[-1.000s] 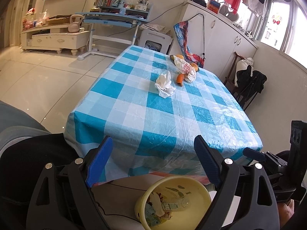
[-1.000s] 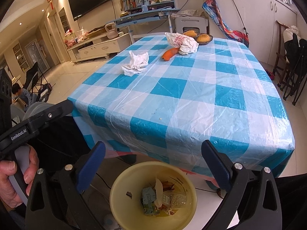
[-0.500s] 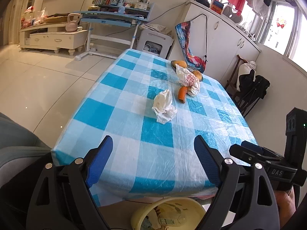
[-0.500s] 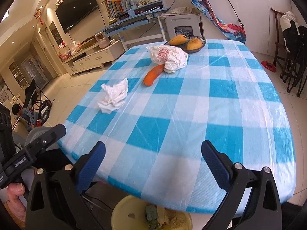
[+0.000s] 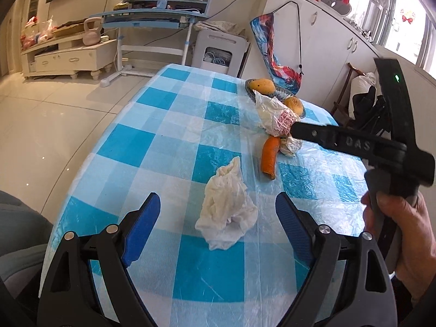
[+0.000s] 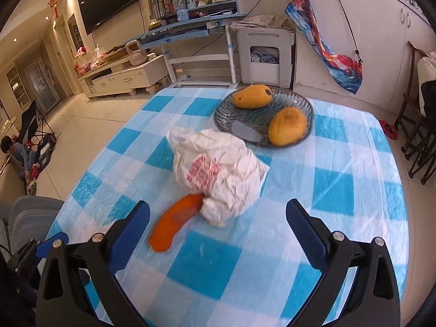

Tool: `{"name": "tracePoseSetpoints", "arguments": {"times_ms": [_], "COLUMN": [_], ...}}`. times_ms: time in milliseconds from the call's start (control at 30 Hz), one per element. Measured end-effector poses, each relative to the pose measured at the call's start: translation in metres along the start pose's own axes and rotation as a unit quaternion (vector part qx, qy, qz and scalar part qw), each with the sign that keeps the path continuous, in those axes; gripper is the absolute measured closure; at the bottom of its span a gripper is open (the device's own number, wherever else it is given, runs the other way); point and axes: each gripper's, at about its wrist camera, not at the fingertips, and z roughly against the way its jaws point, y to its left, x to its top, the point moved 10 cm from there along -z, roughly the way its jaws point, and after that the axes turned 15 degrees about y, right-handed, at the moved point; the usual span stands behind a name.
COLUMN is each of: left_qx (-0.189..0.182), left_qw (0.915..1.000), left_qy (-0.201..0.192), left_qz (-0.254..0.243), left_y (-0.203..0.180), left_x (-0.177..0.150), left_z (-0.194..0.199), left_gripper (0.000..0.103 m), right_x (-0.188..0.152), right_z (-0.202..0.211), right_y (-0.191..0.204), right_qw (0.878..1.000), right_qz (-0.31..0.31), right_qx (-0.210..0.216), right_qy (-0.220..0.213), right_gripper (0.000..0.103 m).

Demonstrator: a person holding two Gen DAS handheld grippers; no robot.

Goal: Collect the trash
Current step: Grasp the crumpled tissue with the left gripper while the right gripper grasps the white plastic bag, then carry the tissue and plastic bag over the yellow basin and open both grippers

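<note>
The left claw (image 5: 218,218) stands wide open and empty, blue ridged pads framing a crumpled white tissue (image 5: 226,212) on the worktop (image 5: 152,141) near its front edge. The right claw (image 6: 218,220) is also wide open and empty, aimed at a crinkled white plastic bag (image 6: 218,174) with red print, mid-worktop. A curved orange peel (image 6: 174,223), slightly blurred, touches the bag's near side. Beyond, toward the far edge, a ribbed glass dish (image 6: 261,114) holds two yellow mangoes. This looks like the reach step: each claw likely needs to lower over its soft, light target and close. The glossy blue-and-white checked cover may snag.
</note>
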Motion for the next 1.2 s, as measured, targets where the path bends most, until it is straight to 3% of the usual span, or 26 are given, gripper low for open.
{"name": "tracePoseSetpoints", "arguments": {"times_ms": [67, 133, 200, 233, 367, 433, 633, 1200], "left_qx": [0.008, 0.006, -0.006, -0.011, -0.031, -0.033, -0.054, -0.084], "left_qw": [0.9999, 0.9998, 0.9997, 0.9996, 0.9988, 0.9986, 0.9982, 0.9964], "left_qy": [0.009, 0.019, 0.025, 0.026, 0.037, 0.04, 0.028, -0.013], "left_qz": [-0.003, -0.005, -0.006, -0.007, -0.01, -0.013, -0.001, 0.002], "left_y": [0.0, 0.0, -0.001, -0.001, -0.002, -0.001, 0.007, 0.017], "left_x": [0.004, 0.006, 0.006, 0.005, 0.003, 0.0, -0.009, -0.063], "left_z": [-0.009, -0.016, -0.019, -0.02, -0.023, -0.023, -0.008, 0.051], "left_gripper": [0.02, 0.02, 0.022, 0.028, 0.055, 0.07, 0.085, 0.086], "right_x": [0.014, 0.021, 0.023, 0.021, 0.005, -0.008, -0.046, -0.134], "right_z": [-0.016, -0.031, -0.038, -0.037, -0.02, -0.01, 0.022, 0.066], "right_y": [-0.001, -0.002, -0.005, -0.01, -0.027, -0.033, -0.043, 0.033], "right_qw": [1.0, 0.999, 0.999, 0.997, 0.985, 0.977, 0.958, 0.951], "right_qz": [0.012, 0.018, 0.008, -0.009, -0.076, -0.1, -0.141, -0.102], "right_qx": [-0.01, 0.007, 0.038, 0.061, 0.154, 0.187, 0.251, 0.291], "right_qy": [0.011, 0.028, 0.036, 0.038, 0.025, 0.023, 0.011, 0.026], "right_gripper": [0.007, 0.008, 0.027, 0.042, 0.056, 0.057, 0.057, 0.057]}}
